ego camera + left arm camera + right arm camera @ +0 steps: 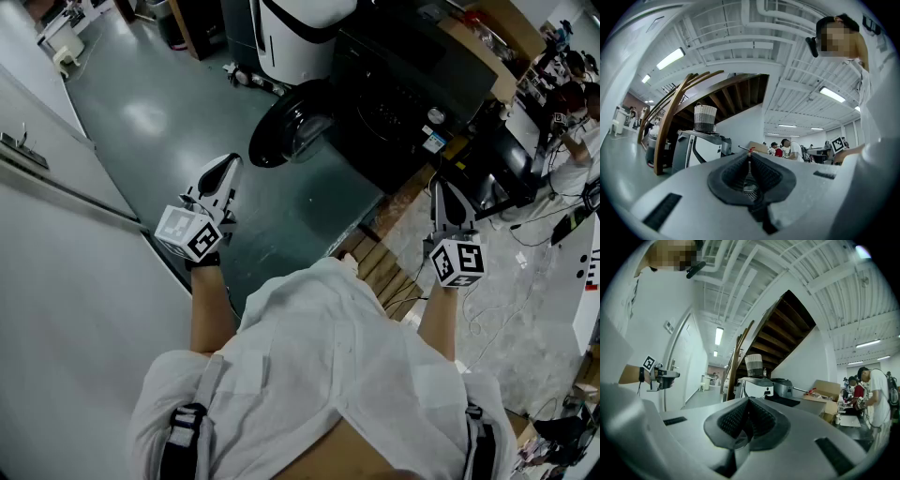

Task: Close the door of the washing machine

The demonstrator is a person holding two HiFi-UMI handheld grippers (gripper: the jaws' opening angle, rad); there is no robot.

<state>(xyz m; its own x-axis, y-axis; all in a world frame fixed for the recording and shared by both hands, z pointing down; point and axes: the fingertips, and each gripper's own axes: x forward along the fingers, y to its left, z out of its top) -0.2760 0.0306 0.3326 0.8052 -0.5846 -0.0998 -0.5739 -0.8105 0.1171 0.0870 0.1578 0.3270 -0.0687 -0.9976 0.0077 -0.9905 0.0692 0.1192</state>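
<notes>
The black washing machine (403, 94) stands at the top centre of the head view. Its round dark door (289, 127) hangs open, swung out to the left over the grey floor. My left gripper (223, 171) is held level below and left of the door, apart from it. In its own view the left gripper (749, 157) is shut with nothing between the pads. My right gripper (446, 192) is off the machine's right front corner. The right gripper (749, 402) is likewise shut and empty in its own view, which shows the dark machine (783, 388) far ahead.
A white appliance (300, 28) stands left of the washing machine, a basket (753, 364) on top. A white wall (56, 206) runs along the left. Wooden slats (375, 262) and cables (506, 300) lie by my feet. People (574, 103) work at benches on the right.
</notes>
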